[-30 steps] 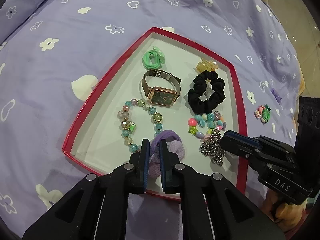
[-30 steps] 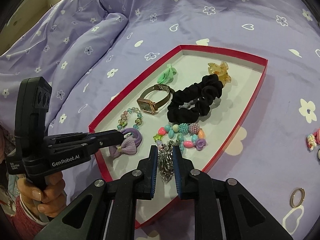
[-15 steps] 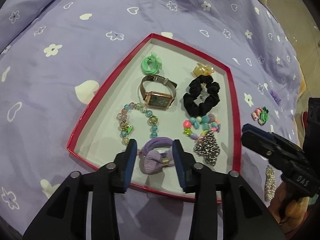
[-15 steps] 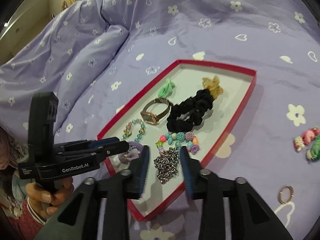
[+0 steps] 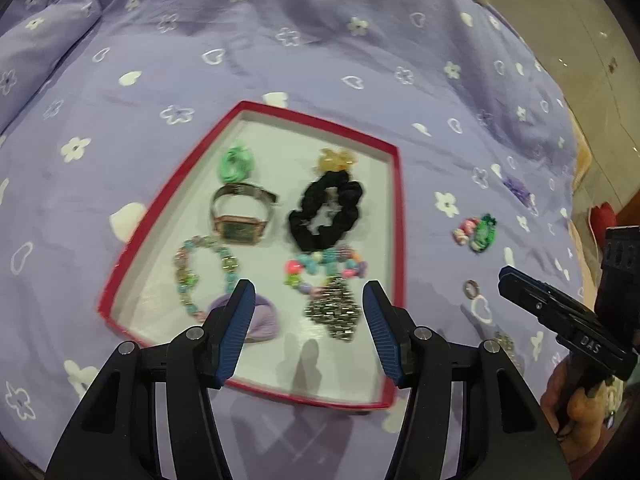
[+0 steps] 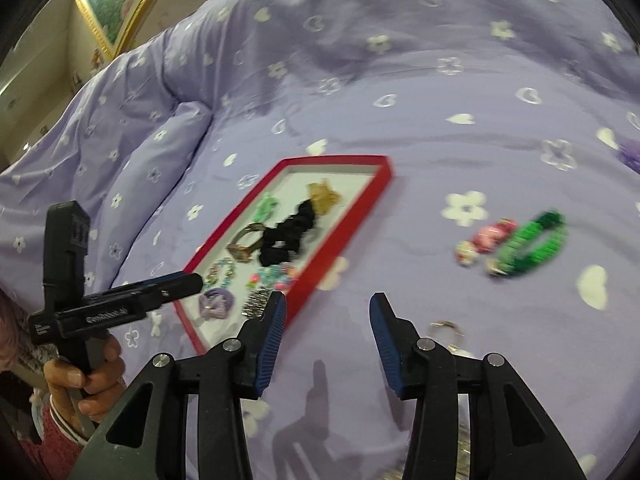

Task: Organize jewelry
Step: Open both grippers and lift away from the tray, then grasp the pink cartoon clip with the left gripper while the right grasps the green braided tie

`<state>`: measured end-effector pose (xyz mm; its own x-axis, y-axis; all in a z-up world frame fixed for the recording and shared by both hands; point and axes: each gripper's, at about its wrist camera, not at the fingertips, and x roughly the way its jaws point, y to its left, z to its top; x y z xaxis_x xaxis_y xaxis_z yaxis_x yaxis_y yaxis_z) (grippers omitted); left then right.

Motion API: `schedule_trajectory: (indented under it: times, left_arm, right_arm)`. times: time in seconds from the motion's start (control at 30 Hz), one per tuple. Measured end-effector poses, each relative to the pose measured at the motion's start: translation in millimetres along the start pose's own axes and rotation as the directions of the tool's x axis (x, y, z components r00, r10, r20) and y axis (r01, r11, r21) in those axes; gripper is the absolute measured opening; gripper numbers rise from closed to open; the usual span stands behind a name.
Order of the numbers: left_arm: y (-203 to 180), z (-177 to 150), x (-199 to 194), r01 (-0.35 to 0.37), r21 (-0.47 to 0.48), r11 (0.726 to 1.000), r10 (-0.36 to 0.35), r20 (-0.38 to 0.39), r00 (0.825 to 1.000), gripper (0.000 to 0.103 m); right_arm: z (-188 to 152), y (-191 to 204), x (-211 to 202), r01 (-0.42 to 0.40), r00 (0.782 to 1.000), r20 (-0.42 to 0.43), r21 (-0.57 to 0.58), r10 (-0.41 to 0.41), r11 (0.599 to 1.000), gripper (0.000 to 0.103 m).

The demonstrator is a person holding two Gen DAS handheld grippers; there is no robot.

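A red-rimmed tray [image 5: 401, 216] [image 6: 352, 216] on the purple bedspread holds a watch [image 5: 240, 220], a black scrunchie [image 5: 326, 210], bead bracelets [image 5: 204, 268], a purple bow tie [image 5: 262, 322] and a silver chain [image 5: 334, 312]. My left gripper [image 5: 310, 328] is open and empty above the tray's near edge. My right gripper [image 6: 328, 340] is open and empty over bare bedspread right of the tray. A ring [image 6: 444, 326] [image 5: 471, 288] lies near its right finger. A green bracelet [image 6: 532, 246] and pink charm [image 6: 482, 240] lie farther right.
The left gripper's body and the hand holding it [image 6: 88, 320] show at the left of the right wrist view. A pillow [image 6: 120, 184] lies beyond the tray. A gold picture frame [image 6: 116, 4] hangs at the back left. A pearl strand [image 5: 506, 344] lies by the bed's right edge.
Both grippers have opened, letting go of the purple bow tie and the silver chain in the tray. Both have drawn back, and the right one has swung right, off the tray.
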<state>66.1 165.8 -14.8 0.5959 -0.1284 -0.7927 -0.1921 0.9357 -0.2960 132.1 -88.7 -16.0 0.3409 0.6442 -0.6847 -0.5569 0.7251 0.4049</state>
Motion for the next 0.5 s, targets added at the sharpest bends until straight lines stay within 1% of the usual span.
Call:
schedule_trajectory:
  times: [0.27,0.5]
  left_arm:
    - [-35,2,4,0.027,0.056,0.998,-0.027,-0.01,1.0,0.055]
    - [-66,5,10,0.044,0.117,0.992,-0.041,-0.022,0.999,0.055]
  right_arm:
    - [-9,-43,-33,0.069,0.997,0.037,0.072,-0.072,0.995,0.046]
    - [-13,-68,-51,0.1,0.992,0.061,0.112,-0.107,0.989,0.046]
